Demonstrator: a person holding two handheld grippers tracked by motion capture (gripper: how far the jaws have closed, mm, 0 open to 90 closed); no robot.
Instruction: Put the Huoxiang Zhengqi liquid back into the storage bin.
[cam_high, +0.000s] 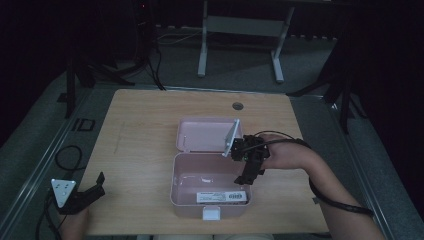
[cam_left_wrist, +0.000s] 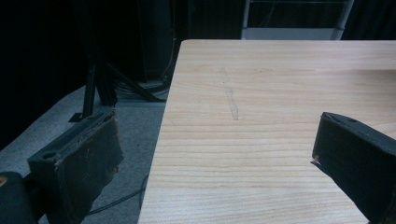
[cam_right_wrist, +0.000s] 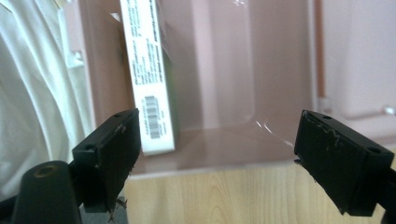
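Observation:
A pink box lies open at the middle of the wooden table, its lid folded flat behind it. Inside, along the near wall, lies a narrow white packet with a barcode, also seen in the right gripper view as the packet. My right gripper hovers over the box's right rim, jaws open and holding nothing; in its own view the right gripper looks down into the box. My left gripper rests open at the table's near left edge, the left gripper facing bare wood.
A round cable hole sits near the table's far edge. Beyond the table stand a white desk frame and dark tripod legs. A cable loops on the floor at left. White cloth shows beside the box.

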